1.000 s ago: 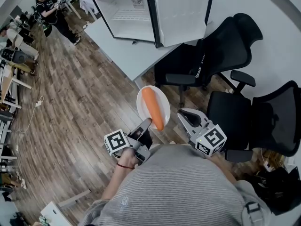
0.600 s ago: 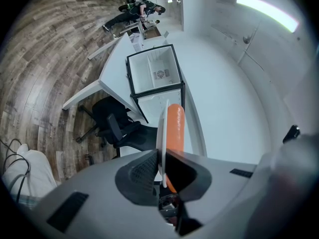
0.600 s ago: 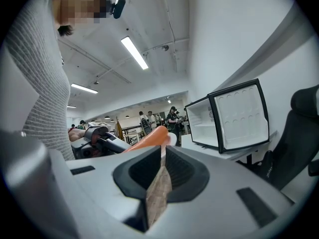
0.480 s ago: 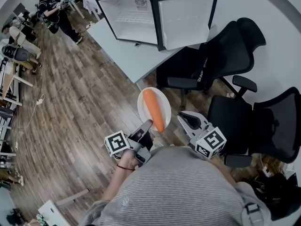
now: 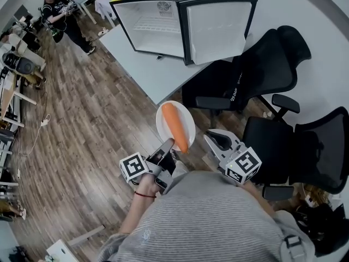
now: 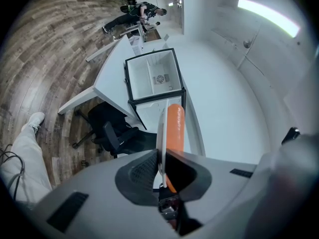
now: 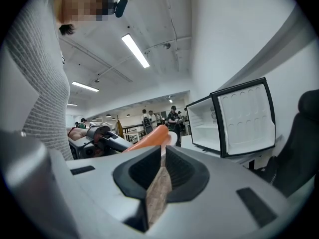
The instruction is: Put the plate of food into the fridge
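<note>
Plate [image 5: 162, 125] with the carrot [image 5: 175, 125] on it is out in front of you at about waist height, over the floor and well short of the fridge [image 5: 155, 23]; so you're in the carry step, nothing's in yet. Your left gripper [image 5: 167, 145] is clamped narrow on the plate's near rim, and that's the only thing holding it; your right gripper [image 5: 212, 137] sits just beside the plate with its jaws together on nothing. Fridge is on the white desk [image 5: 142, 64] with its door [image 5: 218, 26] swung wide open, so no door work needed, I reckon. Next move looks like walking it up to the desk and sliding the plate in flat onto a shelf; watch the tilt, since that carrot is loose and could roll off; the black chairs [image 5: 256, 64] crowd your right side, so I'd come in from the left.
</note>
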The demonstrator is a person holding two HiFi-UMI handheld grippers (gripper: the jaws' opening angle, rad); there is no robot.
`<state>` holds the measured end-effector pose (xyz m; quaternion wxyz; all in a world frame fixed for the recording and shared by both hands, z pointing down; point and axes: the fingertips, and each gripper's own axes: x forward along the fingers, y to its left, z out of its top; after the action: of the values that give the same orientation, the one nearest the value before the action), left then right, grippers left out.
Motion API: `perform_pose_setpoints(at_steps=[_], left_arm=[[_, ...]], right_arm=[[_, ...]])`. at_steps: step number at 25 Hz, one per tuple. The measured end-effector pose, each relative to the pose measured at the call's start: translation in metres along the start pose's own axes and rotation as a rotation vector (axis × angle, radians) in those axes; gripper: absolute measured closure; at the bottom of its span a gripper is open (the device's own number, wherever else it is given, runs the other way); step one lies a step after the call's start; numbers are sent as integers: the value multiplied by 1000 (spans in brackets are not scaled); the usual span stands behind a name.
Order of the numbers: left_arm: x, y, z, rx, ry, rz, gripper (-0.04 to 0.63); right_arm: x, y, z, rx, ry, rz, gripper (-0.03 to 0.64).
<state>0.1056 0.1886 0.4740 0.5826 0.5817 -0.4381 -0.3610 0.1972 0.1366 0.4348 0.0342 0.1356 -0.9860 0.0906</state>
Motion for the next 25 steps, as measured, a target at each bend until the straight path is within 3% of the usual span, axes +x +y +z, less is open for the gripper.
perform_pose_setpoints(at_steps=[11,25], left_arm=[[37,-3,89,11,82,-25,555],[63,1,208,-2,164,-2,555]], right_arm=[[96,-43,21,-7,-36,-54,598],[209,-73,38,32,-37,-127,598]])
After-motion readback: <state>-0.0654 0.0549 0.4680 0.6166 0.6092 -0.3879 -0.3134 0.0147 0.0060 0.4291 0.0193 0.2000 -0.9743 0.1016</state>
